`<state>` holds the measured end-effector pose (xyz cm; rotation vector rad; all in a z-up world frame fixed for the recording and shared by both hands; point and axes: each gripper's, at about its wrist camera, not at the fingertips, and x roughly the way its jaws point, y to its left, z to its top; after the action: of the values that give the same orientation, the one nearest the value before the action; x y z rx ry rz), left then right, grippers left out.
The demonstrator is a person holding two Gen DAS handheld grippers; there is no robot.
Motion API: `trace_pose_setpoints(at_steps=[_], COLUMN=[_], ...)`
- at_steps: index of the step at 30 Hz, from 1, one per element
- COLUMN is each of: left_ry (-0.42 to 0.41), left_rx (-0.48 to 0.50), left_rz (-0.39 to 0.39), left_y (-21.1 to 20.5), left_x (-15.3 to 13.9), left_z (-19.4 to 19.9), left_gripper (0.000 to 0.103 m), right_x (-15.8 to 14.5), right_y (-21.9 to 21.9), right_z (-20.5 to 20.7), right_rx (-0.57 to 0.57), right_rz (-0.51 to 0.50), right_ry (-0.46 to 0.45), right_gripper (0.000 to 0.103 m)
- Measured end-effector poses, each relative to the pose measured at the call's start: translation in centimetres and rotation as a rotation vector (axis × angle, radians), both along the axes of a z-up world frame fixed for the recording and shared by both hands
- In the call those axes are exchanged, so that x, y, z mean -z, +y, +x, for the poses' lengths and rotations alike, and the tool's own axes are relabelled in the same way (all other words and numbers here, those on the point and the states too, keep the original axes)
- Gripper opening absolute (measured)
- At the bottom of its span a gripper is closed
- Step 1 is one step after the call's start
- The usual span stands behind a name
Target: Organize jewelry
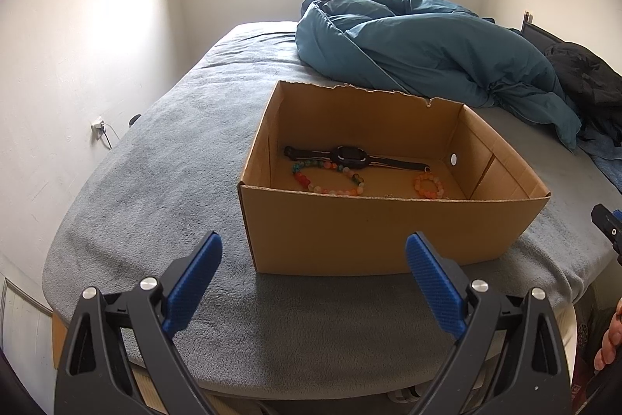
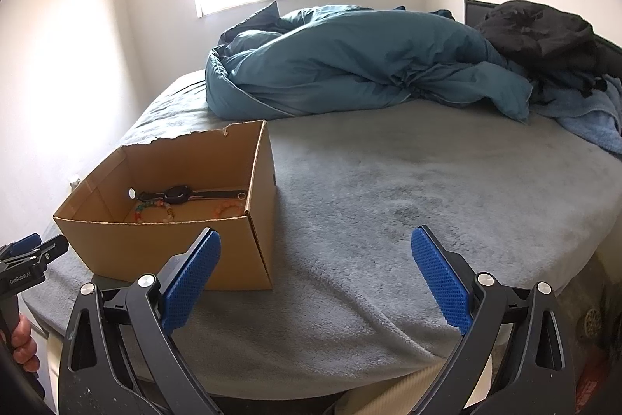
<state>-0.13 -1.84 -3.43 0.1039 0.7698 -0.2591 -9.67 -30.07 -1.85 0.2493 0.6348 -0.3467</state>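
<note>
A: You're set up at the foot of the bed (image 1: 155, 150). The box (image 1: 381, 232) sits on the grey cover, open top, far rim torn. All the jewelry I can see is already inside: watch (image 1: 352, 156) along the back, long bead bracelet (image 1: 330, 179) in front of it, small orange bracelet (image 1: 427, 185) to its right.

B: Grippers?

A: Left hand-held gripper (image 1: 314, 253) is spread wide, nothing between its pads, aimed at the near wall of the box and short of it. Right hand-held gripper (image 2: 315, 251) is equally wide and empty, over bare cover, box off to its left.

B: Next step, in your view?

A: Probably sorting inside the box. If so, come in over the near rim from above, not through the wall. Take the watch by its case, not the strap. Narrow the jaws before dropping on beads; a wide jaw will likely just push the loop around.

B: Risk?

A: Light box on a soft bed. Nudge the wall and it may slide.
</note>
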Motion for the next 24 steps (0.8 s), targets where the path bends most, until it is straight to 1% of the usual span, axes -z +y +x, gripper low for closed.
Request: trace_pose_setpoints(at_steps=[24], left_ry=[0.004], left_rx=[-0.005], left_rz=[0.003], left_y=[-0.11], left_x=[0.06], left_z=[0.16], left_gripper=[0.093], right_x=[0.03], right_y=[-0.08], right_z=[0.17], right_rx=[-0.008], right_rz=[0.003], right_ry=[0.003], right_gripper=[0.094])
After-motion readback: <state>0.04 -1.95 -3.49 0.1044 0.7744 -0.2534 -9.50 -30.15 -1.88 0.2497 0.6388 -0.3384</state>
